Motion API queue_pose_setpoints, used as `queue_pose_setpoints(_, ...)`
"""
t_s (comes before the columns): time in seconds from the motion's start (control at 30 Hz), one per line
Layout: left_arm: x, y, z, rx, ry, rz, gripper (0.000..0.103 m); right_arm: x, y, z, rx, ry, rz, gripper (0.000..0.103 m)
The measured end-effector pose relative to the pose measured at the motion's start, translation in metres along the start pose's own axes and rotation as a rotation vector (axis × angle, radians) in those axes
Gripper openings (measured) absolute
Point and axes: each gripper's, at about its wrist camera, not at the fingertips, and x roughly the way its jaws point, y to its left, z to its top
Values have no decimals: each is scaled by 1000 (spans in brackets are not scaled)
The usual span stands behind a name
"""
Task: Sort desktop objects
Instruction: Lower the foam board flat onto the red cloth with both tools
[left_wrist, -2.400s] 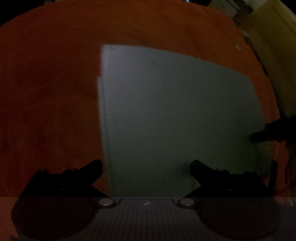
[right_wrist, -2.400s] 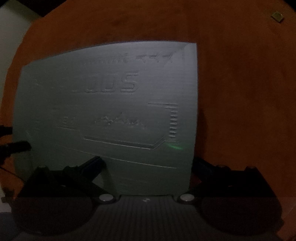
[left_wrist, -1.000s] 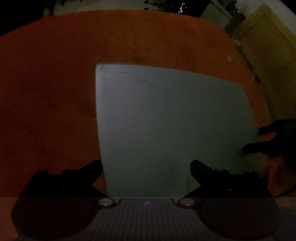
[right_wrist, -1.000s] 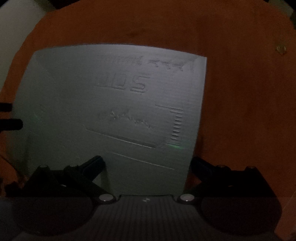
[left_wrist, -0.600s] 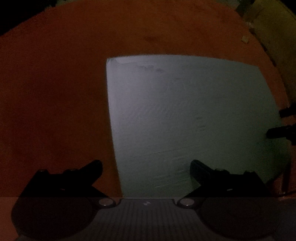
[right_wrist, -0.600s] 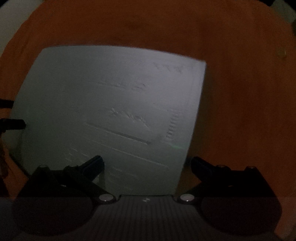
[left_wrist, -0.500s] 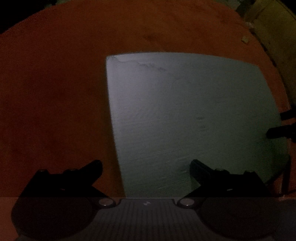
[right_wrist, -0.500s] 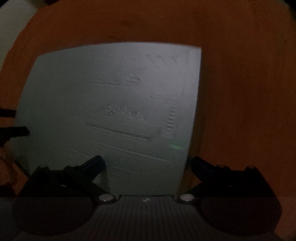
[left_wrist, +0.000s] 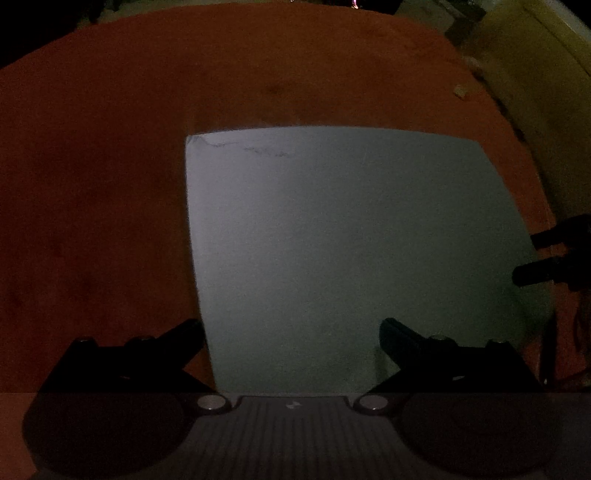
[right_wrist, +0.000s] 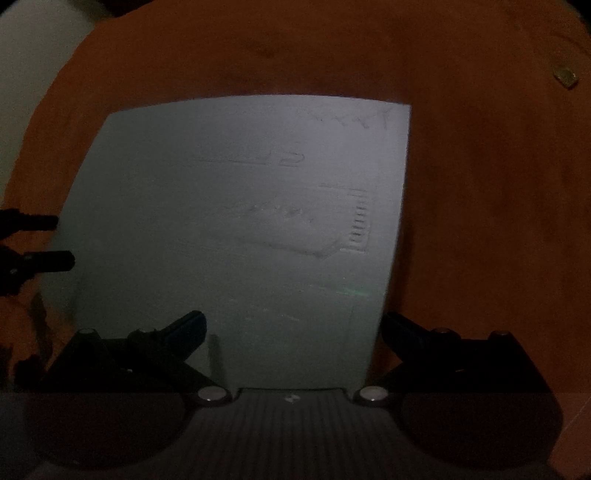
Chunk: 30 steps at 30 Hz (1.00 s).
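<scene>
Since the earlier frames the pale sheet (left_wrist: 343, 251) is being seen lower and more squarely in both views, its faint print now more blurred on the right wrist's side. It is lying flat on the orange counter (left_wrist: 92, 184), directly ahead of both sets of tongs — the left tongs (left_wrist: 291, 332) are being held wide over its left edge, the right tongs (right_wrist: 291, 328) wide over its right edge, nothing gripped. Each set is showing at the other view's margin, so the sheet is being flanked evenly; neither appears nearer. Its long axis cannot be told. A small scrap (right_wrist: 565, 75) is lying well apart.
</scene>
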Motion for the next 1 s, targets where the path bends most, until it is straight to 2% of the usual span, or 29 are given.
queue_pose_setpoints(0.1, 5, -15, -7, 60, 17, -38, 102, -1, 4, -9, -67, 0, -32, 103)
queue_pose_setpoints(0.17, 10, -29, -13, 113, 2, 26, 102, 3, 5, -13, -96, -6, -55, 103)
queue_pose_setpoints(0.23, 14, -32, -15, 136, -7, 57, 102, 10, 0, -12, -96, 9, -62, 103)
queue_pose_setpoints(0.33, 9, -10, -7, 69, -37, 62, 102, 12, -14, -5, -47, 19, -21, 103)
queue_pose_setpoints(0.47, 21, 23, 12, -13, -68, 120, 102, 12, -32, 7, -13, -54, -1, 103)
queue_pose_setpoints(0.5, 30, 30, 15, -27, -50, 99, 103, 14, -36, 10, -5, -64, 6, 103)
queue_pose_setpoints(0.6, 50, 45, 20, -107, -1, -59, 102, 17, -46, 12, 45, -67, 72, 103)
queue_pose_setpoints(0.63, 52, 44, 21, -113, 6, -76, 102, 13, -47, 12, 50, -70, 78, 103)
queue_pose_setpoints(0.8, 38, 30, 24, -65, -18, -61, 102, -8, -44, 9, 58, -82, 116, 103)
queue_pose_setpoints(1.0, 23, 13, 22, 4, -27, -13, 102, -21, -24, -6, -25, -85, 41, 103)
